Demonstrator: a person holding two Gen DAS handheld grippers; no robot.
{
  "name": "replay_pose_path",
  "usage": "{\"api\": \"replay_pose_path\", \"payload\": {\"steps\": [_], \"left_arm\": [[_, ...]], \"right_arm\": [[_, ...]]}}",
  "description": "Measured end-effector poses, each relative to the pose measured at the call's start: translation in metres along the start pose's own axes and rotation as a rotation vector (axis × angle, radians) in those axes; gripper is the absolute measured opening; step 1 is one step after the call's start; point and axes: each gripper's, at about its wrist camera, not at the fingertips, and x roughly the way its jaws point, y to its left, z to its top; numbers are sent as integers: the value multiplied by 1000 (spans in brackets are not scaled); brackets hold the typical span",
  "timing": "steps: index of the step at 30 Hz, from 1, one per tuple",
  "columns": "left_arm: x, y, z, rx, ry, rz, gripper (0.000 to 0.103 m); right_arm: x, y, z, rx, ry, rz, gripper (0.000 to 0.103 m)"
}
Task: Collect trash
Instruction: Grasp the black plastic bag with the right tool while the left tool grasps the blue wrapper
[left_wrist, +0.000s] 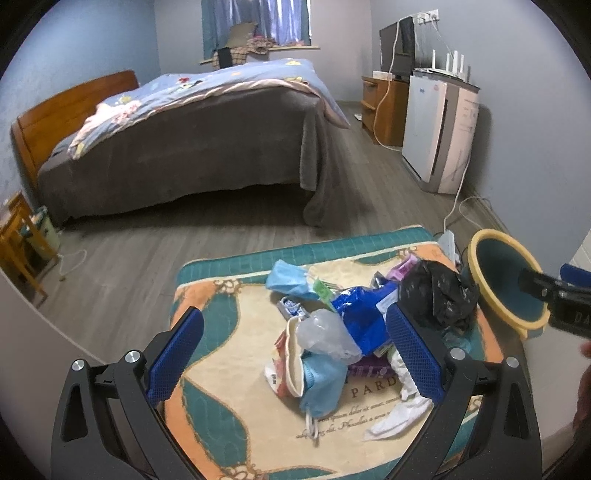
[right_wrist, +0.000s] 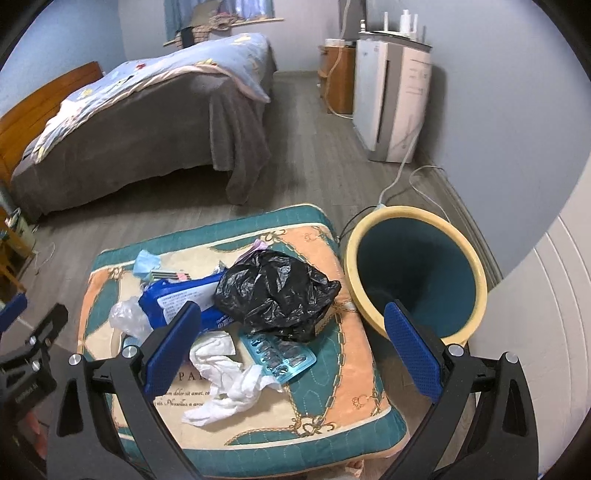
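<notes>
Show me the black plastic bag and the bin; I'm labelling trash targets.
black plastic bag (right_wrist: 277, 295): right wrist view, middle of its crumpled top.
bin (right_wrist: 419, 218): right wrist view, far yellow rim.

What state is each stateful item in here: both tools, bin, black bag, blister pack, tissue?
Left tool: open, holding nothing.
Right tool: open, holding nothing.
Bin: beside the cushion, no trash visible inside.
Black bag: crumpled, on the cushion.
Blister pack: lying flat.
Tissue: crumpled.

Teal-and-orange cushion (right_wrist: 321, 236) with gold chain print carries a black bag (right_wrist: 275, 291), blue wrapper (right_wrist: 173, 295), white tissue (right_wrist: 225, 387); the bin (right_wrist: 415, 275) is teal inside, yellow-rimmed
</notes>
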Motion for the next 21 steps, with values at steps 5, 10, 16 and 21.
{"api": "replay_pose_path", "payload": {"steps": [5, 10, 16, 21], "left_arm": [[10, 4, 2, 37, 0, 60, 98], [30, 14, 2, 48, 39, 36, 98], [51, 6, -2, 127, 68, 10, 98], [64, -12, 2, 191, 73, -54, 98]], "right_arm": [[6, -5, 6, -62, -10, 28, 97], [26, -22, 14, -28, 5, 59, 97], [62, -26, 20, 8, 79, 62, 97], [88, -17, 22, 9, 122, 65, 97]]}}
